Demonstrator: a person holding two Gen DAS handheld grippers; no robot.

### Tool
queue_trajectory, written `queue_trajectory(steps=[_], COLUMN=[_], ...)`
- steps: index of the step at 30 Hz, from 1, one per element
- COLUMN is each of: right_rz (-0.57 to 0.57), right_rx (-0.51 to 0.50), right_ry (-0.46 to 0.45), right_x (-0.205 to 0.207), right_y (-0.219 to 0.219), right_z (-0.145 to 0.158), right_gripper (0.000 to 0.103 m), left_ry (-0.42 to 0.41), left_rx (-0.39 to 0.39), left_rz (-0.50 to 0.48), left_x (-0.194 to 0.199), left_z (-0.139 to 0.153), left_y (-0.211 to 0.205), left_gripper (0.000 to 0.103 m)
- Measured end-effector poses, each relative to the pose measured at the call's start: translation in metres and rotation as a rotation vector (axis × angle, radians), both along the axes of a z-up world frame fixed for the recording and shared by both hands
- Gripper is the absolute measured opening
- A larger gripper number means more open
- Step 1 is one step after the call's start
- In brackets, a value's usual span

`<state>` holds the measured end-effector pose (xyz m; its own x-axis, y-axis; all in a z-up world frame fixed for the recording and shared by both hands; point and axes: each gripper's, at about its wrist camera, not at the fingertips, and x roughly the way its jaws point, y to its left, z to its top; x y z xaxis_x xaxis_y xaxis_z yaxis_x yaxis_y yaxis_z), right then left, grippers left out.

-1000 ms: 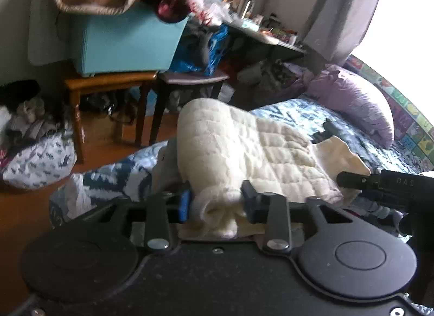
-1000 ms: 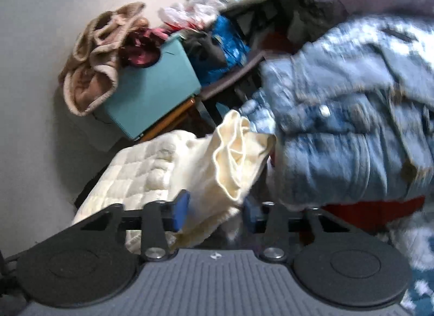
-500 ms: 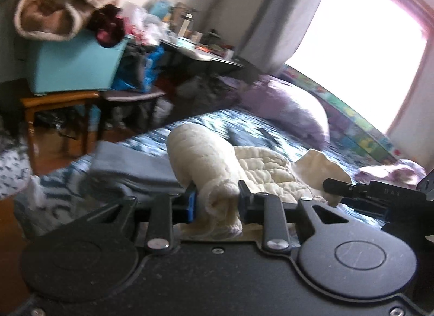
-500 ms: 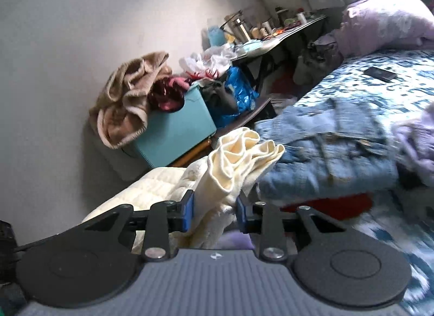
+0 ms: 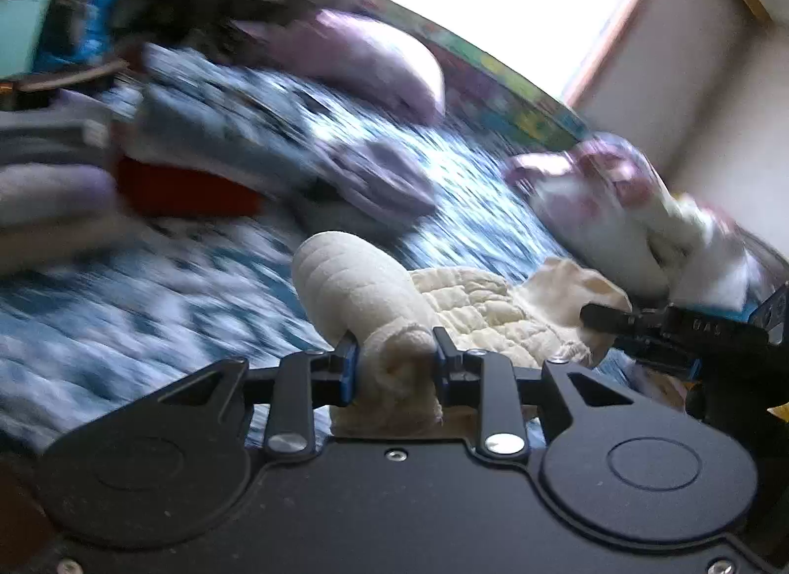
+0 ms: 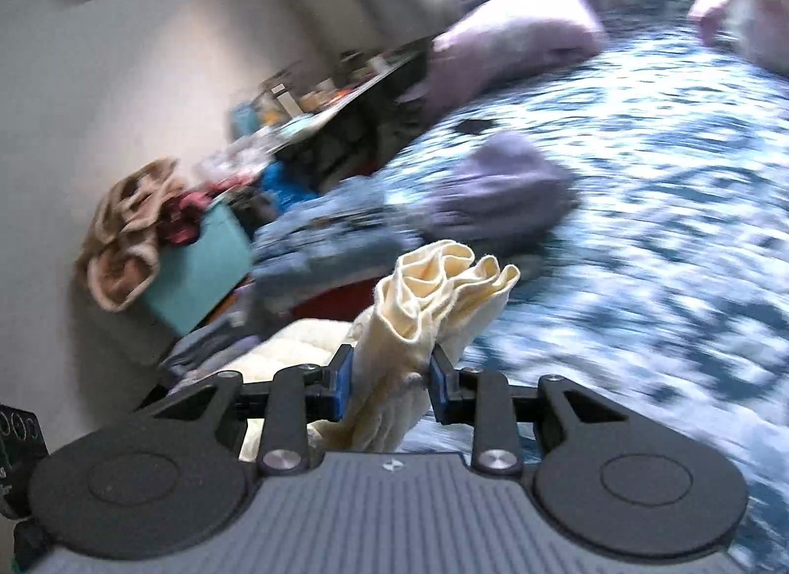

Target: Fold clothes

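A cream quilted garment (image 5: 473, 312) hangs between both grippers above the blue patterned bed (image 5: 148, 298). My left gripper (image 5: 394, 362) is shut on a rolled fleecy end of it. My right gripper (image 6: 392, 376) is shut on a bunched smooth cream edge (image 6: 444, 278) of the same garment; its quilted body (image 6: 291, 347) trails to the left. The right gripper also shows at the right edge of the left wrist view (image 5: 641, 327), holding the garment's far end. Both views are blurred by motion.
Folded clothes lie on the bed: a denim jacket (image 5: 222, 130) over a red item (image 5: 187, 189), a purple garment (image 6: 498, 189), grey and lilac pieces (image 5: 44, 169). Purple pillow (image 5: 365, 61) and floral bedding (image 5: 631, 209) lie by the window. A teal box (image 6: 197, 273) stands beside the bed.
Both grippers, still holding the cream garment, have swung right, from facing the teal box and chairs towards the bed and window. The garment stays stretched between them.
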<state>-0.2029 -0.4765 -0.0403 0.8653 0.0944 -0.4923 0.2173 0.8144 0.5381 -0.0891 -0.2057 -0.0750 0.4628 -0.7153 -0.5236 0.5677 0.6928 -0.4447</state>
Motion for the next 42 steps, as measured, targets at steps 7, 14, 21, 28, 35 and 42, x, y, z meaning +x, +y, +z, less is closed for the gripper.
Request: queue_trajectory(steps=[7, 14, 21, 28, 35, 42], right_rz=[-0.175, -0.28, -0.333, -0.445, -0.44, -0.416], right_rx=[0.044, 0.069, 0.083, 0.25, 0.311, 0.347], right_ry=[-0.027, -0.118, 0.011, -0.063, -0.094, -0.09], right_x=[-0.088, -0.133, -0.13, -0.17, -0.188, -0.203], right_y=[-0.075, -0.128, -0.162, -0.185, -0.202, -0.215], right_z=[-0.026, -0.059, -0.132, -0.179, -0.194, -0.206], right_gripper=[0.032, 0.032, 0.042, 0.071, 0.071, 0.071], left_ry=[-0.03, -0.101, -0.041, -0.17, -0.299, -0.469], left_rx=[0.034, 0.025, 0.236, 0.263, 0.294, 0.471], left_rz=[-0.16, -0.233, -0.221, -0.197, -0.43, -0.627], left_x=[-0.036, -0.048, -0.035, -0.049, -0.104, -0.174], left_z=[-0.007, -0.025, -0.089, -0.073, -0.065, -0.088], left_y=[-0.097, -0.161, -0.197, -0.193, -0.249, -0.32], left_gripper=[0.027, 0.027, 0.048, 0.053, 0.059, 0.06])
